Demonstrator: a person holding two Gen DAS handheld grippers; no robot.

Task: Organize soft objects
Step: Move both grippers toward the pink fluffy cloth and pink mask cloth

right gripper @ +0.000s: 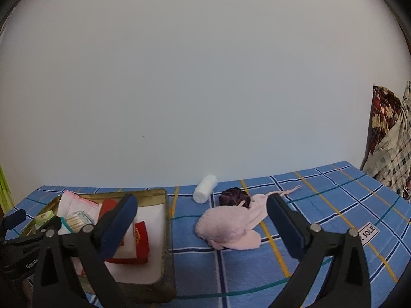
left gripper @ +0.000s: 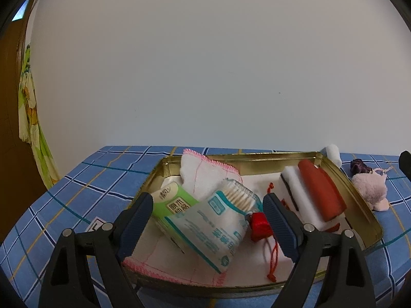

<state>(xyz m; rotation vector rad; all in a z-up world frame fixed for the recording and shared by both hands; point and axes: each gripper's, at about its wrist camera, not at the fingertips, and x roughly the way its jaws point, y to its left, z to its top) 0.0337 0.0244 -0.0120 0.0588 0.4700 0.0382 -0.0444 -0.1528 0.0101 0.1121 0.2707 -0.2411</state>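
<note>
A gold tin (left gripper: 359, 200) on the blue checked cloth holds a pink-edged white cloth (left gripper: 205, 174), a green tissue pack (left gripper: 174, 200), a cotton swab pack (left gripper: 213, 231), a red pouch (left gripper: 260, 227), a white sponge (left gripper: 295, 187) and a red roll (left gripper: 321, 190). My left gripper (left gripper: 209, 220) hangs open over the tin, the swab pack lying loose between its fingers. To the right of the tin (right gripper: 167, 231) lie a pink fluffy pouch (right gripper: 226, 228), a dark purple scrunchie (right gripper: 235, 197) and a white roll (right gripper: 205, 188). My right gripper (right gripper: 203, 227) stands wide open just short of the pink pouch.
A bare white wall runs along the far edge of the surface. Green and yellow fabric (left gripper: 30, 128) hangs at the far left, and patterned bedding (right gripper: 390, 148) is piled at the far right. Open blue cloth (right gripper: 321, 205) stretches right of the pouch.
</note>
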